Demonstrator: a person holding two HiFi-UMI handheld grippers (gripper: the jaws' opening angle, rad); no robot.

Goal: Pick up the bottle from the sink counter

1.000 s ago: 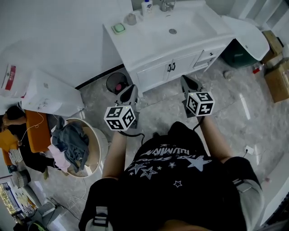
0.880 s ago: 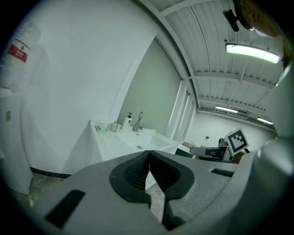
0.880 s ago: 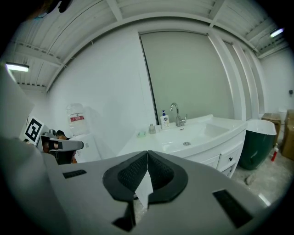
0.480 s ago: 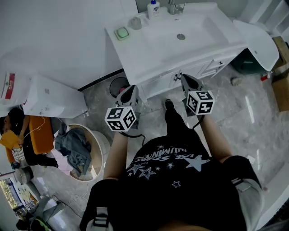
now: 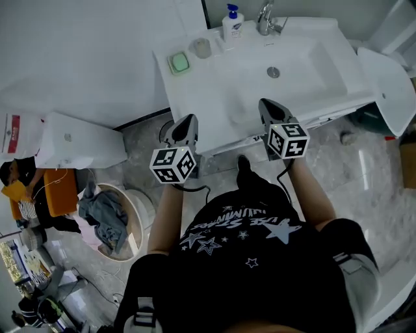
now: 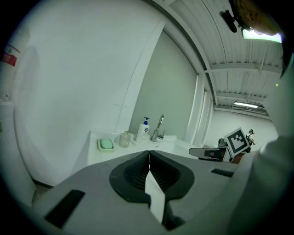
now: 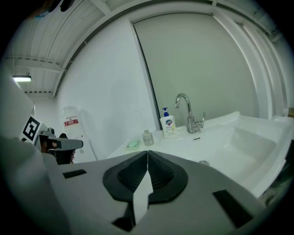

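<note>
A white pump bottle (image 5: 232, 25) with a blue top stands at the back of the white sink counter (image 5: 214, 97), left of the tap (image 5: 266, 18). A small clear bottle (image 5: 201, 47) and a green soap dish (image 5: 179, 62) stand further left. My left gripper (image 5: 187, 125) is shut and empty at the counter's front edge. My right gripper (image 5: 267, 107) is shut and empty over the front rim, near the basin. Both point at the bottles from well short: pump bottle (image 6: 144, 130), (image 7: 167, 125); clear bottle (image 6: 124, 139), (image 7: 147, 137).
The basin drain (image 5: 273, 72) lies right of centre. A white box (image 5: 78, 140) and a round basket of clothes (image 5: 107, 218) stand on the floor at the left. A white curved lid (image 5: 393, 78) sticks out at the counter's right end. A person sits at far left (image 5: 19, 175).
Both grippers have moved forward to the counter, from over the floor to its front edge. The sink and bottles have come lower and nearer in the head view. Jaws stay shut.
</note>
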